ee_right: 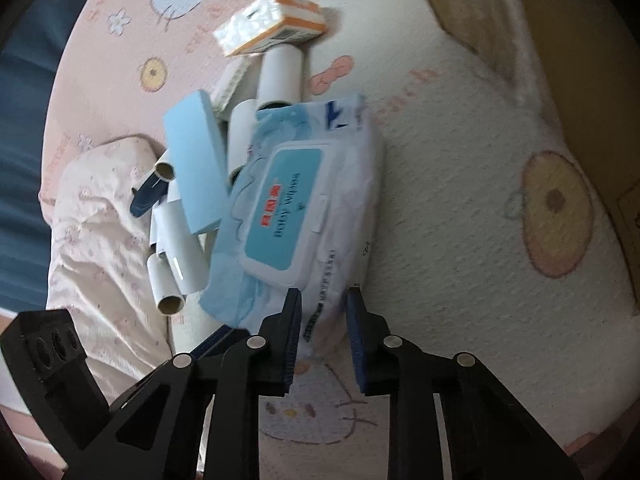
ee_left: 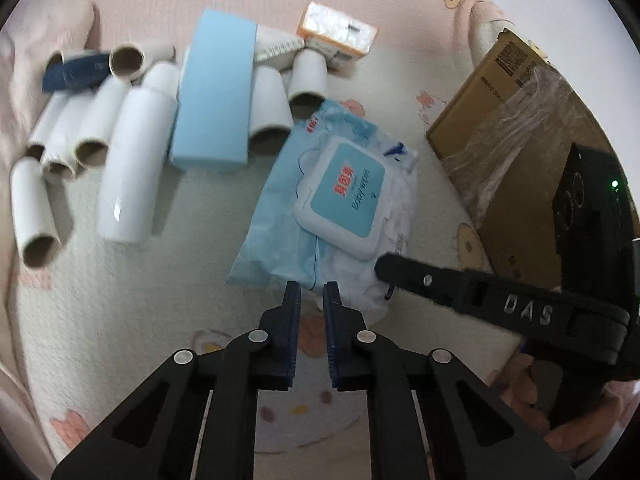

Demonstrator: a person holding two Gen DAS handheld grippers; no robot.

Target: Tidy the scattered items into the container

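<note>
A blue baby wipes pack [ee_left: 332,216] lies on the mat; it also shows in the right wrist view [ee_right: 296,216]. My left gripper [ee_left: 312,290] is slightly open and empty at the pack's near edge. My right gripper [ee_right: 323,300] is open, its jaws astride the pack's near end; its finger [ee_left: 404,274] shows touching the pack in the left wrist view. A light blue box [ee_left: 216,92], several white cardboard tubes [ee_left: 128,168], a dark blue item [ee_left: 74,72] and an orange tissue pack [ee_left: 338,34] lie beyond. The cardboard box [ee_left: 508,136] stands at right.
A pink cartoon play mat [ee_right: 460,160] covers the floor. A folded pale blanket [ee_right: 100,240] lies left of the tubes. The cardboard box wall [ee_right: 480,12] rises at the far right in the right wrist view.
</note>
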